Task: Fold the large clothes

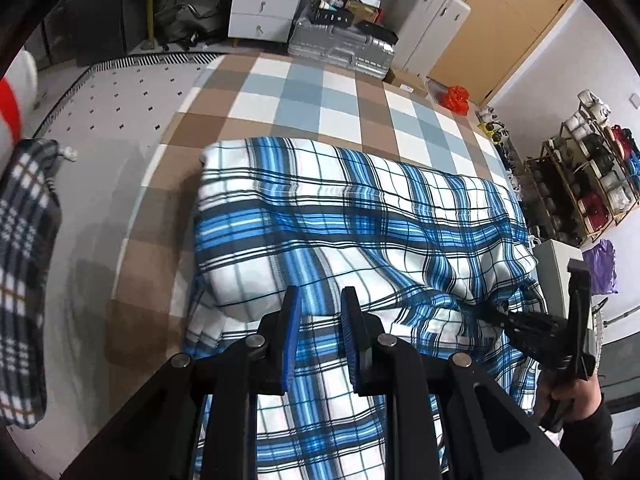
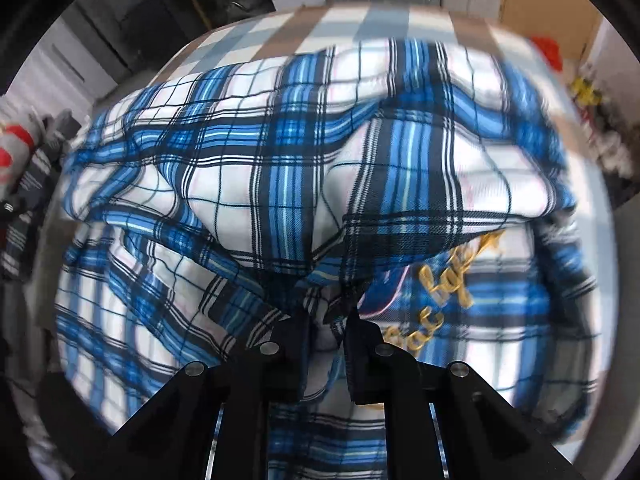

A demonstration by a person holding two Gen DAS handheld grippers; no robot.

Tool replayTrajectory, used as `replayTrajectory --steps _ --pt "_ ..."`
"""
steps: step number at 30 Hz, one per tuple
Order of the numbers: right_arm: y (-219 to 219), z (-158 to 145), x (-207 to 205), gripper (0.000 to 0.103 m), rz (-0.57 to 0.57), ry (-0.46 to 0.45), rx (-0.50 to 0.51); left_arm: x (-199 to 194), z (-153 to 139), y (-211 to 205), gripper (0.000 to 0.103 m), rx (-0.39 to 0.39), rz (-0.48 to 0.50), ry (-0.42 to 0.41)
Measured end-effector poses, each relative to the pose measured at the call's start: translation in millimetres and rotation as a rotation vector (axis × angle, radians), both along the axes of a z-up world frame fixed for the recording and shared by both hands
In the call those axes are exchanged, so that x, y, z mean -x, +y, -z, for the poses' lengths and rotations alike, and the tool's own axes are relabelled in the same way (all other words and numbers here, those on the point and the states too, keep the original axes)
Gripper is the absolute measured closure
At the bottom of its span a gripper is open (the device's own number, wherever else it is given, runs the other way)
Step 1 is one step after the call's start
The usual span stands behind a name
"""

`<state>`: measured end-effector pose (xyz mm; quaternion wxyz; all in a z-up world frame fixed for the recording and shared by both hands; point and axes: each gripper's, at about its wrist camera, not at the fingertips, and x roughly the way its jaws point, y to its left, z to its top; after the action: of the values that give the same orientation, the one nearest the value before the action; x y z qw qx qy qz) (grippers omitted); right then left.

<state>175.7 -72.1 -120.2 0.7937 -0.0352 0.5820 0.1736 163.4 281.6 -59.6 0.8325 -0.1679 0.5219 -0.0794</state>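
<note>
A blue and white plaid shirt (image 1: pixel 360 208) lies puffed up on a brown, blue and white checked cloth (image 1: pixel 304 96). My left gripper (image 1: pixel 320 312) points down at the shirt's near fold, its blue pads (image 1: pixel 294 328) a narrow gap apart with plaid cloth filling the gap. To the right, a hand holds my right gripper (image 1: pixel 496 314), pinched on the same fold edge. In the right wrist view the shirt (image 2: pixel 280 152) fills the picture. The right gripper (image 2: pixel 332 332) is shut on a bunch of its cloth, beside gold embroidered lettering (image 2: pixel 448 292).
A dark plaid garment (image 1: pixel 24 280) lies at the left on the grey perforated tabletop (image 1: pixel 120 96). Beyond the table stand white drawers (image 1: pixel 264 4), a silver suitcase (image 1: pixel 340 48) and a red bag (image 1: pixel 456 98). A shoe rack (image 1: pixel 588 184) stands at the right.
</note>
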Motion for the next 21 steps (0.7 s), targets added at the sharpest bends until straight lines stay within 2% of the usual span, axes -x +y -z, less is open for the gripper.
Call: replayTrajectory --steps 1,2,3,4,5,7,11,13,15,17,18,20,21 --pt "-3.7 -1.6 -1.6 0.085 0.016 0.024 -0.029 -1.8 1.6 -2.1 0.088 0.014 0.004 0.003" --pt "-7.0 -5.0 -2.8 0.069 0.021 0.042 -0.051 -4.1 3.2 -4.8 0.088 0.024 0.011 0.009" --pt "-9.7 -8.0 -3.4 0.05 0.025 0.053 -0.068 -6.7 4.8 -6.9 0.088 0.027 0.018 0.012" --pt "-15.2 -13.9 -4.3 0.009 0.031 0.068 -0.108 -8.9 6.9 -10.5 0.088 0.023 0.033 0.009" --pt "-19.1 -20.1 -5.3 0.0 0.034 0.068 -0.148 -11.2 9.9 -14.8 0.088 0.004 0.054 0.004" --pt "-33.7 -38.8 -6.2 0.0 0.05 0.033 -0.192 -14.8 18.0 -20.5 0.088 -0.047 0.091 0.012" --pt "-50.3 -72.1 -18.1 0.0 0.08 -0.063 -0.263 -24.9 46.9 -12.6 0.088 -0.122 0.082 0.053" --pt "-52.0 -83.6 -27.5 0.0 0.089 -0.12 -0.272 -29.9 64.4 -1.3 0.088 -0.127 0.059 0.107" --pt "-36.3 -83.2 -43.4 0.0 0.087 -0.118 -0.264 -32.2 76.3 9.6 0.088 -0.119 0.033 0.143" --pt "-28.9 -78.9 -56.1 0.0 0.086 -0.115 -0.208 -30.9 84.7 23.9 0.087 -0.081 0.01 0.151" --pt "-18.1 -65.0 -63.6 0.0 0.072 -0.106 -0.135 -29.2 83.8 29.1 0.086 -0.08 -0.007 0.148" --pt "-6.5 -41.5 -72.3 0.001 0.048 -0.089 0.047 -27.2 84.1 33.5 0.086 -0.079 -0.006 0.163" --pt "-10.5 -24.4 -71.5 0.001 0.043 -0.073 0.203 -25.2 82.2 35.6 0.086 -0.075 0.0 0.171"
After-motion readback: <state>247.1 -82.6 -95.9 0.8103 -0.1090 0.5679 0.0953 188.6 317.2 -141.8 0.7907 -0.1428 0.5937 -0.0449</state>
